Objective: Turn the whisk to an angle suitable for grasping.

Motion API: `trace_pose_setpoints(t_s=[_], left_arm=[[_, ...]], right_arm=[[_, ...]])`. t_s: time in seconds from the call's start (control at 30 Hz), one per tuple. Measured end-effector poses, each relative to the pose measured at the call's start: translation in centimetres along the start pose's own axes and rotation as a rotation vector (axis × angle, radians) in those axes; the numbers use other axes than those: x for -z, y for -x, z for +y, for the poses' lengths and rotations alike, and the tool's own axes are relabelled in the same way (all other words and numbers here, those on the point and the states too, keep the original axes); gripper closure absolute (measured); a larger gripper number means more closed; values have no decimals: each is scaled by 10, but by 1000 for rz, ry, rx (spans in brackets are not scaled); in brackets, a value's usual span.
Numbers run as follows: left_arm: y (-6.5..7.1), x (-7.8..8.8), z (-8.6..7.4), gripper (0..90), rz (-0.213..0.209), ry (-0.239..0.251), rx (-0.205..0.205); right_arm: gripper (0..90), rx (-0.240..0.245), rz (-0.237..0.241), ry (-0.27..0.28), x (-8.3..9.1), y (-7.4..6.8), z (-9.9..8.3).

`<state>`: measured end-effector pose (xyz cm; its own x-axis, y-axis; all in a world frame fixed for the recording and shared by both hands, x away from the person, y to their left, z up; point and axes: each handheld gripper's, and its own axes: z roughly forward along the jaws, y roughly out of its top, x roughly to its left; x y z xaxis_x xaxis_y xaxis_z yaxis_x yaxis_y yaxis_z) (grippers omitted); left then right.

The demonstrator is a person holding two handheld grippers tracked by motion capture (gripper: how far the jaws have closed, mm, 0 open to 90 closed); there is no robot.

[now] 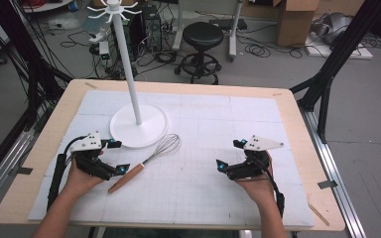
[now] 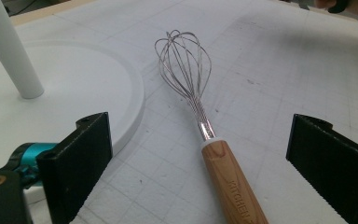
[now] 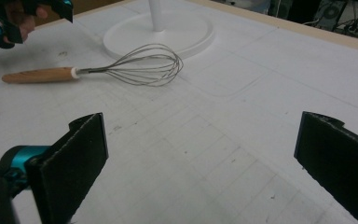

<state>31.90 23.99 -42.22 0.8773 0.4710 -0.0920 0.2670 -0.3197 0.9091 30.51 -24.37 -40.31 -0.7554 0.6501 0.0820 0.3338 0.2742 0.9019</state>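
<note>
Whisk lies flat on the white mat, its wooden handle between the wide-spread jaws of the left gripper, not yet gripped, and its wire head just beside the base of the white hook stand. Right gripper hovers well apart, jaws wide, holding nothing. Judgement: pickup not begun; grasping and probably hanging the whisk remain.
</note>
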Motion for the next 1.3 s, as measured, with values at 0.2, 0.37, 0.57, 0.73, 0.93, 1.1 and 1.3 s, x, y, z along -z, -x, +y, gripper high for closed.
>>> trace_pose_setpoints(t_s=[0.2, 0.37, 0.57, 0.73, 0.93, 1.1, 1.3], left_arm=[[-1, -3, -2, 74, -7, -20, 5], [1, -2, -1, 76, -21, -21, 5], [3, -3, -2, 86, -19, -42, 3], [5, -8, -5, 122, -36, -75, 11], [8, -16, -8, 190, -58, -144, -2], [10, -20, -11, 286, -74, -180, 3], [11, -27, -15, 403, -87, -237, 5]], right_arm=[[13, -5, 8, -1, 0, 1, 0], [13, 11, 4, 1, 3, -2, 0], [13, 9, 0, 5, 5, -2, 1], [13, 9, -3, -8, 3, -2, 1], [14, 11, -4, -17, 0, -2, 0], [14, 18, -10, -29, -1, -2, 0], [14, 25, -12, -43, -3, -3, -1]])
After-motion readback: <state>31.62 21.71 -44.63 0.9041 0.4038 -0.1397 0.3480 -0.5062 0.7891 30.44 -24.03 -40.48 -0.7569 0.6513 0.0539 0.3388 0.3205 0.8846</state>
